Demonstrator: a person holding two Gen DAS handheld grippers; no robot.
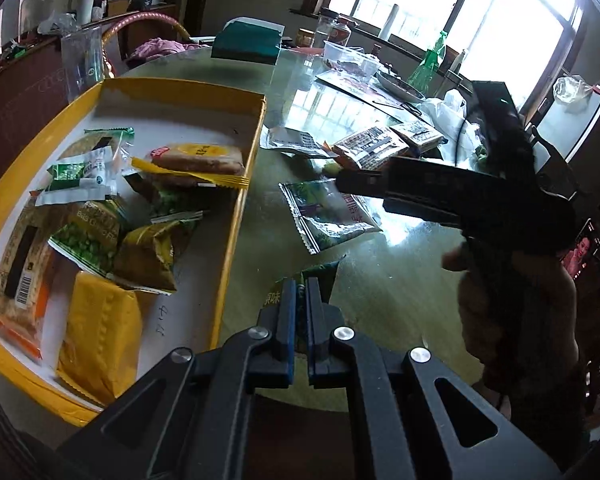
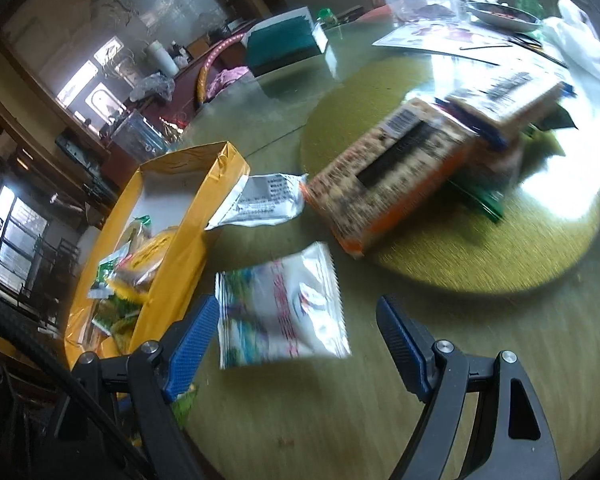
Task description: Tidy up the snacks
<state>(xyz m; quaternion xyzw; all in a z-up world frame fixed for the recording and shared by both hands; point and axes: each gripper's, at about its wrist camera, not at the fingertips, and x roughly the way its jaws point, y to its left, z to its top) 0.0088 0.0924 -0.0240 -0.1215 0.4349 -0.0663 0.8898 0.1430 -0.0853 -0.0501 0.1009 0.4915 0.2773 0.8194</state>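
1. Left gripper (image 1: 300, 292): black linkage arms, blue pads on both fingers, round silver screws at the joints.
2. Right gripper (image 2: 298, 320): same black frame, ribbed blue pads, silver screws, triangular cut-outs in the arms.

A glossy glass-topped table (image 1: 380, 280) is seen reflecting window light. Shiny foil and plastic snack packets (image 1: 328, 216) are shown beside a yellow tape-wrapped cardboard tray (image 1: 236, 216); matt black plastic tongs (image 2: 296, 344) carry ribbed blue pads (image 2: 192, 344).
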